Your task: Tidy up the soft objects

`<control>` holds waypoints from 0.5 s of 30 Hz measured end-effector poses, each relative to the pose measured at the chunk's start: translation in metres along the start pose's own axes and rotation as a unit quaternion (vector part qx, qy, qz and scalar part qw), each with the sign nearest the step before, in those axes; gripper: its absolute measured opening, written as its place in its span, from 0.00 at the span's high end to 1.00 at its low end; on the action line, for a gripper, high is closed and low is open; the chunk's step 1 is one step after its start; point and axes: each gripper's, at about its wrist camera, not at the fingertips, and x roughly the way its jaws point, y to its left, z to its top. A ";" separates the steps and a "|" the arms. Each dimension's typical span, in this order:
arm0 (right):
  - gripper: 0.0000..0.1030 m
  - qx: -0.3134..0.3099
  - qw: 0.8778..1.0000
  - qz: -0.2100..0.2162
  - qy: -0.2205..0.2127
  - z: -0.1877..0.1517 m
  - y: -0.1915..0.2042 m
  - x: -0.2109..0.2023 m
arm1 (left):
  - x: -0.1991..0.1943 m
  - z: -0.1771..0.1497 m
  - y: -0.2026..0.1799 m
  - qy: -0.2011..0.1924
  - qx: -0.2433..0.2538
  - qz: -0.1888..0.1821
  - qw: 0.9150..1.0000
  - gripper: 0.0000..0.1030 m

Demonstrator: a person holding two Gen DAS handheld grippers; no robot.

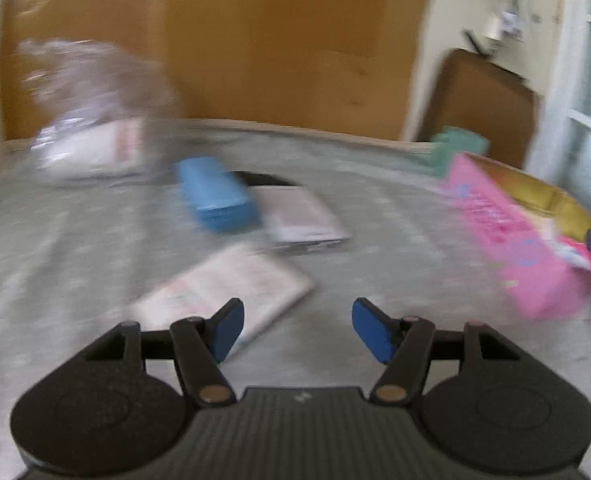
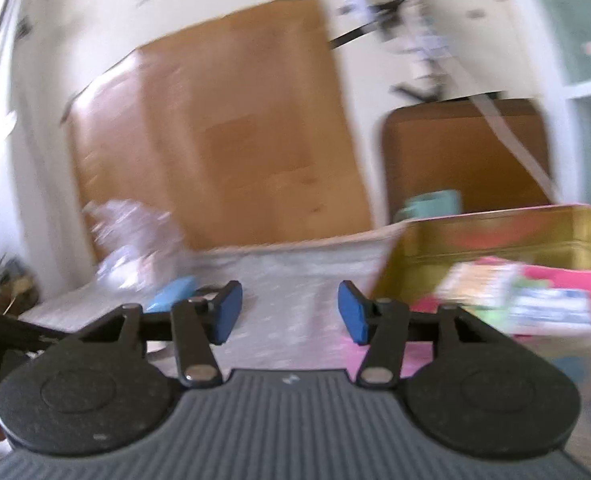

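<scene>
Right wrist view: my right gripper [image 2: 289, 312] gapes, empty.
Pink box [image 2: 495, 224]: gold-lined, blurred packets [image 2: 535, 300] inside.
Left gripper [image 1: 297, 330]: pads parted, nothing between.
Pale packet [image 1: 231, 292]: beyond my left gripper, well left of pink box.

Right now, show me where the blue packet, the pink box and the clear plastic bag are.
blue packet [image 1: 215, 194], left wrist view, on the middle of its top face.
pink box [image 1: 507, 232], left wrist view, on its pink side wall.
clear plastic bag [image 1: 91, 112], left wrist view, on its crumpled middle.
</scene>
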 end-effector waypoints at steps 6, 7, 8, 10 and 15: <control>0.47 -0.033 0.994 0.034 0.098 -0.010 0.044 0.069 | 0.009 -0.019 0.041 -0.010 -0.023 0.037 0.999 0.43; 0.46 -0.028 0.992 0.033 0.116 -0.012 0.048 0.082 | 0.006 -0.019 0.044 -0.017 -0.033 0.027 0.999 0.42; 0.46 -0.020 0.990 0.031 0.133 -0.013 0.051 0.096 | 0.002 -0.020 0.050 -0.030 -0.037 0.017 0.999 0.42; 0.46 -0.011 0.987 0.025 0.157 -0.013 0.056 0.122 | -0.001 -0.021 0.049 -0.040 -0.037 0.013 0.998 0.42; 0.34 -0.064 0.982 0.013 0.178 -0.015 0.087 0.174 | -0.005 -0.023 0.053 -0.051 -0.051 0.018 0.997 0.43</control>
